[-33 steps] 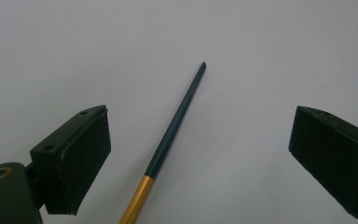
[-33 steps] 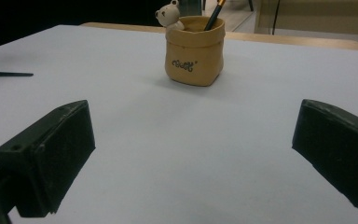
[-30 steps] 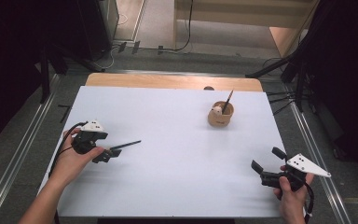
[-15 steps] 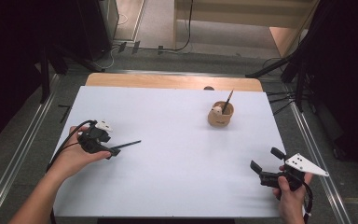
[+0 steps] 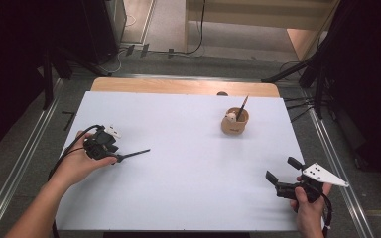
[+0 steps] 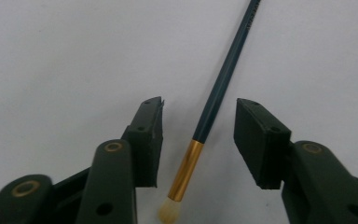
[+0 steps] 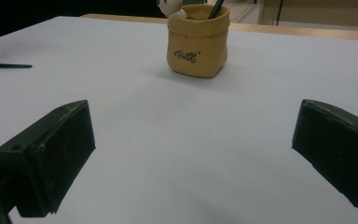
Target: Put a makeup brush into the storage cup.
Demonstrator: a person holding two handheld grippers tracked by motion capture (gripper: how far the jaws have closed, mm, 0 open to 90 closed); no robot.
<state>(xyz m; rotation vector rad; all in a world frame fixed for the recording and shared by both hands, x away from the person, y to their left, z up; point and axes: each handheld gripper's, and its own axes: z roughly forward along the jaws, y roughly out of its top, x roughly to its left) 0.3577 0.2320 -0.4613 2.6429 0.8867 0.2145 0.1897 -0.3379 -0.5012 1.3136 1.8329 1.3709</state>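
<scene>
left tool [image 6: 198, 135]: jaws closing around dark-blue, gold-ferruled paintbrush [image 6: 214, 105], not yet gripping | right tool [image 7: 193, 154]: hovering spread wide over white tabletop [image 5: 188, 188]

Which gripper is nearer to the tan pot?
Right. The right gripper faces the tan pot across bare table; the left gripper straddles a paintbrush farther off.

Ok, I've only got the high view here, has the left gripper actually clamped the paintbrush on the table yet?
Observer: Not yet. The left gripper has just been closing its jaws, with the paintbrush between them, but neither of the pads touches it.
Operator: Which part sits between the pads?
Observer: The dark handle just above the gold band; the pale bristles point back toward the gripper.
Operator: And the right gripper?
Observer: The right gripper is open, nothing between its jaws, facing the tan cup.
</scene>
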